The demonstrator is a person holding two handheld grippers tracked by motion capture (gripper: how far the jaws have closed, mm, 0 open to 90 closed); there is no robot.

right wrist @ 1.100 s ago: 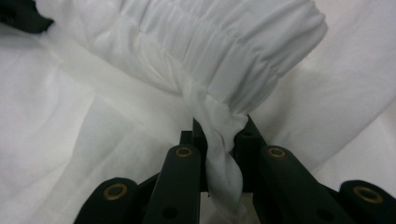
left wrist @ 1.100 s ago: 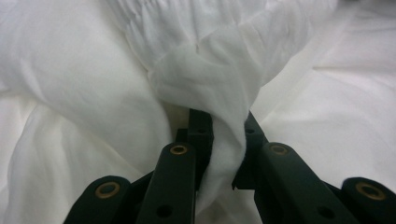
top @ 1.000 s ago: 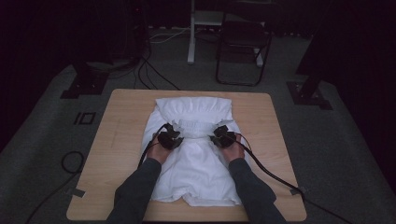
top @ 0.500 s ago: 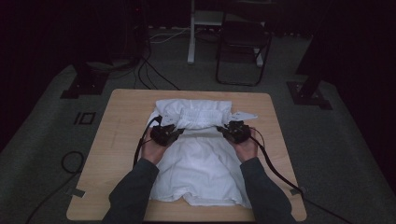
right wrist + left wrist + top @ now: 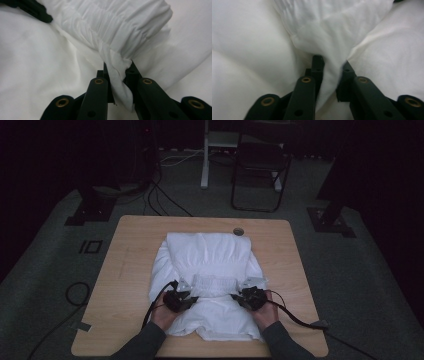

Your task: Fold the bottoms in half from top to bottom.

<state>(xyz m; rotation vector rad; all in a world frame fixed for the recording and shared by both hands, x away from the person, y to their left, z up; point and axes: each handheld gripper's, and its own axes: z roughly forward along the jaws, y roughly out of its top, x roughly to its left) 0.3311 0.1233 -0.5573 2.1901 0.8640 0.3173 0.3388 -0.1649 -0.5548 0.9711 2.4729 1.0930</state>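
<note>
**A:** There it was, a white garment (image 5: 207, 280) spread across the middle of the wooden table (image 5: 130, 250), its gathered band lying crosswise between the two hands.

**B:** And both tools were on that band. The left gripper (image 5: 186, 301) sat at the band's left end, the right gripper (image 5: 243, 297) at its right end, each in a hand near the table's front edge.

**A:** How did the left one look from its own camera?

**B:** In the left gripper view, a fold of the white cloth (image 5: 332, 50) ran down between the two black jaws. They had just been easing apart a little, yet the fabric was pinched between them.

**A:** And the right?

**B:** Tighter picture there. In the right gripper view, the jaws were clamped on the end of the gathered band (image 5: 117, 75), a tongue of cloth hanging out below the pads. The pleated band ran up and away from the jaws, and the tip of the other gripper (image 5: 32, 10) showed dark at the top left, on the same band.

**A:** The rest of the garment?

**B:** It lay flat on the table under and around both hands. A small round hole (image 5: 239, 231) in the tabletop sat just beyond the garment's far edge.
</note>
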